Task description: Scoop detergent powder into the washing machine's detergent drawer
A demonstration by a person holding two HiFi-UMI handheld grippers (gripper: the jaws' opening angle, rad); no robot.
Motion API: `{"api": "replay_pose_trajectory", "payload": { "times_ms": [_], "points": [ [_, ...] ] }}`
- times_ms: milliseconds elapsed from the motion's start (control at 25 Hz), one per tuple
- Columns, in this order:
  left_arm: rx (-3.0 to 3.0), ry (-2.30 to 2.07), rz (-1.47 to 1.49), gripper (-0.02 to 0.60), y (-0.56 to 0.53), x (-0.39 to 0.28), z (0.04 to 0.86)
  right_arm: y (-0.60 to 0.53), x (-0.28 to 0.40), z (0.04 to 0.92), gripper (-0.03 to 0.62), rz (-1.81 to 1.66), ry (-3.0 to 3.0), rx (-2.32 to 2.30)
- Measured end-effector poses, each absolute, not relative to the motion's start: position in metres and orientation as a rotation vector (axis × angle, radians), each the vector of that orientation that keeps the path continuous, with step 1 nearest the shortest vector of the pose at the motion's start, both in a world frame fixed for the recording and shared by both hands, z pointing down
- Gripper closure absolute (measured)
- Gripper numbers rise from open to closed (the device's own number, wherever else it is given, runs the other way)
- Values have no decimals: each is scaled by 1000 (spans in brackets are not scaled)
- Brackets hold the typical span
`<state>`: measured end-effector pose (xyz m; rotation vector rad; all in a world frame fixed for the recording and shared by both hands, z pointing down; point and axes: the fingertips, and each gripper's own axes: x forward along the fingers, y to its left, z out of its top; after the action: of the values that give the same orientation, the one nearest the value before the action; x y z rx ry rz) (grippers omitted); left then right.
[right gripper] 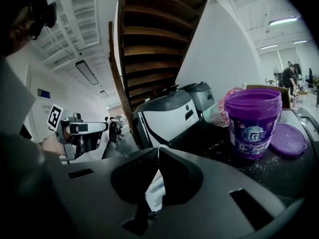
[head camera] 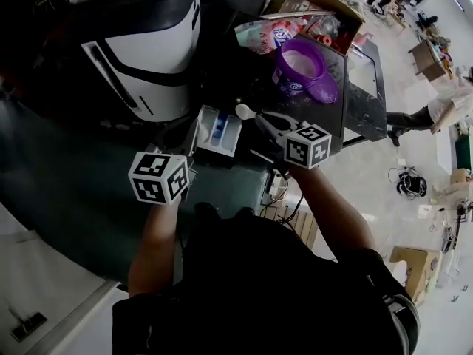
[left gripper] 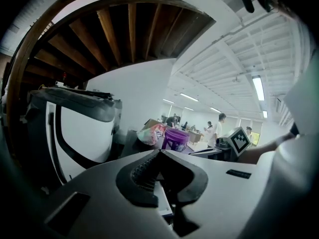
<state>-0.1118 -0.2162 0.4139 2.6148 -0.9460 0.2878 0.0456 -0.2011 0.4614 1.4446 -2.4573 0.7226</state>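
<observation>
The white and black washing machine (head camera: 155, 58) fills the upper left of the head view. Its white detergent drawer (head camera: 230, 143) is pulled out, with a blue insert inside. My right gripper (head camera: 264, 120) is shut on the handle of a white scoop (head camera: 243, 112), whose bowl hangs over the drawer's far right corner. In the right gripper view the right gripper (right gripper: 158, 148) has its jaws closed. My left gripper (head camera: 194, 133) sits at the drawer's left side, and the left gripper (left gripper: 159, 151) has its jaws together with nothing visible between them. The open purple detergent tub (head camera: 298, 65) (right gripper: 252, 121) stands behind on the black table.
The tub's purple lid (head camera: 325, 91) (right gripper: 286, 139) lies beside it on the black table (head camera: 358, 106). A pink bag (head camera: 266, 34) and an open cardboard box (head camera: 318, 2) sit at the back. A power strip and cables (head camera: 277, 187) lie on the floor below. A person's legs (head camera: 410, 118) show at right.
</observation>
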Motion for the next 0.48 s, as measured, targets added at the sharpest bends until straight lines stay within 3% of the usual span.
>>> {"api": "replay_pose_trajectory", "payload": {
  "times_ms": [480],
  "points": [
    [2692,-870,327,574,-202,-19,389,-160,155,419,576,760,-2545,1684]
  ]
}}
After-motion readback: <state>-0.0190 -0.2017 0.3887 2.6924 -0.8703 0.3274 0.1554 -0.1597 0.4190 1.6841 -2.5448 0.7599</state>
